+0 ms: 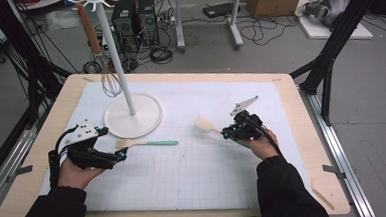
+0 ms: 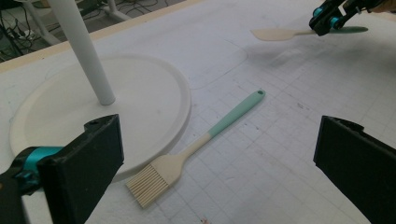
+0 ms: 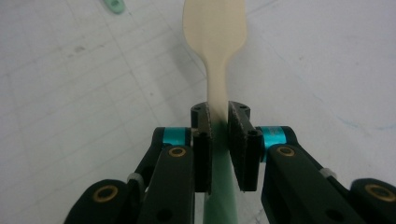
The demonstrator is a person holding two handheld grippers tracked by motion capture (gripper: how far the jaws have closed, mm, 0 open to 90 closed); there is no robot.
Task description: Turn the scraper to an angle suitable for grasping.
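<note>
So the right gripper (image 3: 218, 122) has its jaws pinched tight on the spatula (image 3: 215, 32), right where the cream neck meets the green handle, and it's holding it up off the white mat (image 1: 209, 177) with the blade pointing toward the middle of the table. That half looks sorted. The left gripper (image 1: 121, 153) is spread wide open with nothing in it, hovering just beside the bristle end of the pastry brush (image 2: 201, 144), which is lying flat on the mat with its bristles right next to the round base of the white rack (image 1: 133, 115). I'd guess both utensils are meant for the hooks on top of that rack, where a whisk (image 1: 110, 83) with a brown handle is already hanging, though the top is cut off in the high view so I can't say which hooks are free. What's left: grab the brush, hang both. The rack's base crowding the bristles and the whisk dangling near the pole are the main things in the way.
</note>
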